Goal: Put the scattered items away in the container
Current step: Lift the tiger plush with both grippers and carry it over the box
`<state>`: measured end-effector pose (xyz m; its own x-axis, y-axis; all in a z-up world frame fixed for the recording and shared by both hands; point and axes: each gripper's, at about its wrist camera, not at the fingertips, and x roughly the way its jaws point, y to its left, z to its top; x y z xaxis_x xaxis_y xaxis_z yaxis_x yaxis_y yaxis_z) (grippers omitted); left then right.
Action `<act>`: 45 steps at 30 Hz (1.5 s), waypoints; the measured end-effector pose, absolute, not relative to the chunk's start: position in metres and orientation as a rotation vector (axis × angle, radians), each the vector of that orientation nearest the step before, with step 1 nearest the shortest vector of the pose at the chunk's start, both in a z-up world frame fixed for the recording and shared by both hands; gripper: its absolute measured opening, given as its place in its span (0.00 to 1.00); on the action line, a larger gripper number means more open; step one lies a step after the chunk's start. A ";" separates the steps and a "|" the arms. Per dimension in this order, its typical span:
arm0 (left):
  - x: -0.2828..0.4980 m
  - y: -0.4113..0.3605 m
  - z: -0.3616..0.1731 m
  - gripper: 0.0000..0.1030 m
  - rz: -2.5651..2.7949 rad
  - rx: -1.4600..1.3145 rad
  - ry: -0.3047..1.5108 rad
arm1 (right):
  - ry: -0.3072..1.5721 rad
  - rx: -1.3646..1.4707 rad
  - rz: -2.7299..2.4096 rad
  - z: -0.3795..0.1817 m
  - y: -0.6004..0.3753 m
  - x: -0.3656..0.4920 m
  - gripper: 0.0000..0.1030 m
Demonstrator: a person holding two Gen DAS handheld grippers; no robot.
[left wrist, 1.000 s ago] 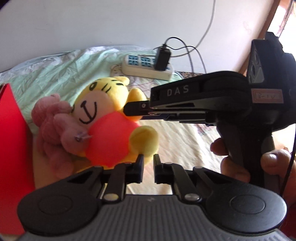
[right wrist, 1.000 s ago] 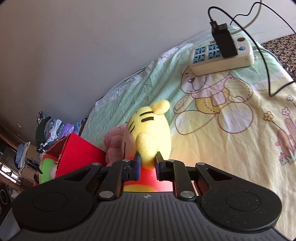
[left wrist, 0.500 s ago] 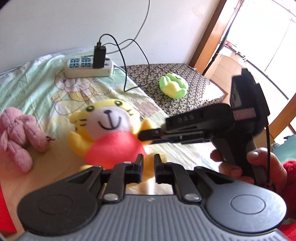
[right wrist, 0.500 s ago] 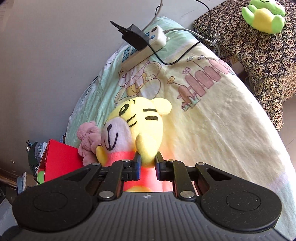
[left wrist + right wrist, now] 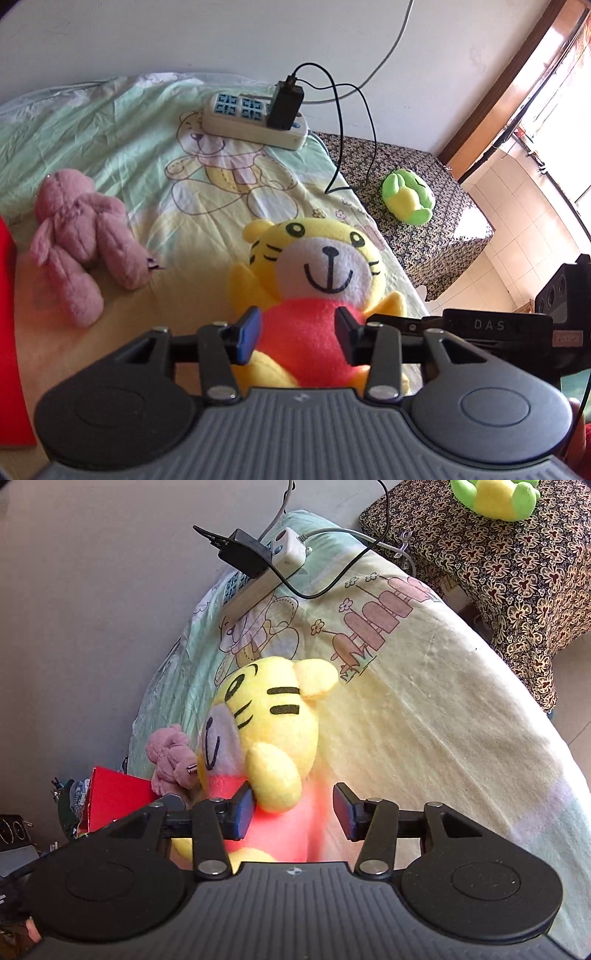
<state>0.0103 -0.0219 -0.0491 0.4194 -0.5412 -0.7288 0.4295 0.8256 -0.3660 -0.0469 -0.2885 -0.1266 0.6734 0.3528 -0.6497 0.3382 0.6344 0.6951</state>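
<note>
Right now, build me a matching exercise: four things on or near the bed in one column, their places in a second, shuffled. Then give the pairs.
Things:
1. tiger plush
2. pink plush
3. green plush
4. black charger

Places:
A. plugged into the power strip
B. on the dark floral cover
C. between the open fingers of the left tool
D. on the sheet beside the red container

Pairs: 1-C, 2-D, 3-B, 4-A
</note>
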 end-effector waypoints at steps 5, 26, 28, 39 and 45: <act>0.018 -0.031 -0.069 0.55 -0.585 -0.116 1.020 | 0.865 0.927 0.035 -0.129 -0.278 -0.033 0.63; 0.007 -0.044 -0.093 0.77 -0.599 -0.092 1.029 | 0.845 0.859 0.056 -0.145 -0.256 -0.018 0.60; 0.004 -0.046 -0.092 0.75 -0.600 -0.080 1.015 | 0.836 0.844 0.066 -0.145 -0.255 -0.019 0.60; -0.006 -0.047 -0.090 0.66 -0.593 -0.068 0.969 | 0.889 0.835 0.098 -0.141 -0.254 -0.013 0.48; -0.011 -0.041 -0.081 0.61 -0.596 -0.099 0.946 | 0.834 0.690 0.140 -0.114 -0.233 -0.019 0.43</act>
